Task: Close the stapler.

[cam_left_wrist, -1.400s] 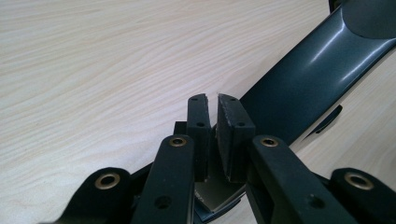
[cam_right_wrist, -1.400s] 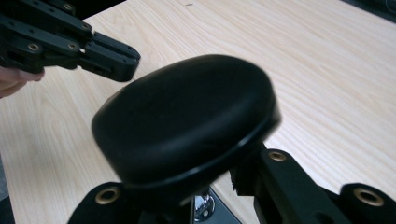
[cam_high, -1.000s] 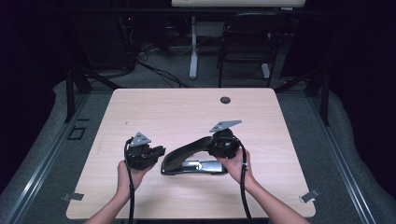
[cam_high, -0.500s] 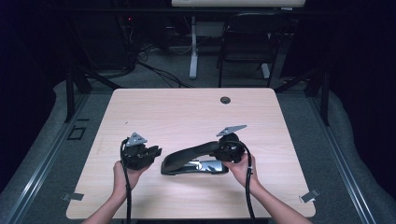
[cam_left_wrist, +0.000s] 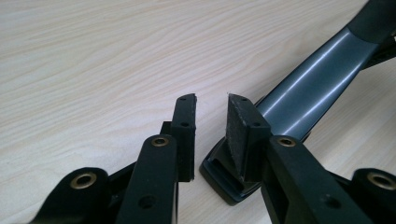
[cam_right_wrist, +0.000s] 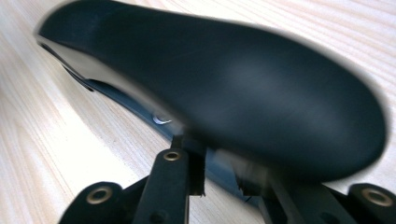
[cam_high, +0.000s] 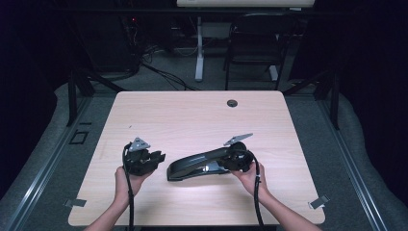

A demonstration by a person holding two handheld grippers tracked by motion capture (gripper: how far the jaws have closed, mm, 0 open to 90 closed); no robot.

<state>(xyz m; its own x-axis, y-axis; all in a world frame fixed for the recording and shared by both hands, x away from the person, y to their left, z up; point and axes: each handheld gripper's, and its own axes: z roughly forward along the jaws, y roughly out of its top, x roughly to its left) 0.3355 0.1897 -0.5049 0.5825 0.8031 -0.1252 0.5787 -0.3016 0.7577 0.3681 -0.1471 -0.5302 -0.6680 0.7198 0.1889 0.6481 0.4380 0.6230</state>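
Observation:
A large black stapler (cam_high: 202, 163) lies on the wooden table (cam_high: 192, 115), front end to the left. My left gripper (cam_high: 158, 158) hovers just left of that front end. In the left gripper view the left gripper (cam_left_wrist: 210, 105) is open; its jaws have just been opening and nothing is between them, while the stapler (cam_left_wrist: 313, 79) runs off behind the right jaw. My right gripper (cam_high: 223, 164) is at the stapler's rear end. In the right gripper view the right gripper (cam_right_wrist: 222, 172) grips the base under the blurred stapler handle (cam_right_wrist: 233, 79).
A round cable hole (cam_high: 232, 103) sits near the table's far edge. Beyond the table stand a dark chair (cam_high: 255, 38) and a white desk leg (cam_high: 198, 53), with cables on the floor. The far half of the tabletop is bare wood.
The right hand has come down and a little toward the near edge, bringing the stapler's rear end lower. The left hand has stayed almost where it was.

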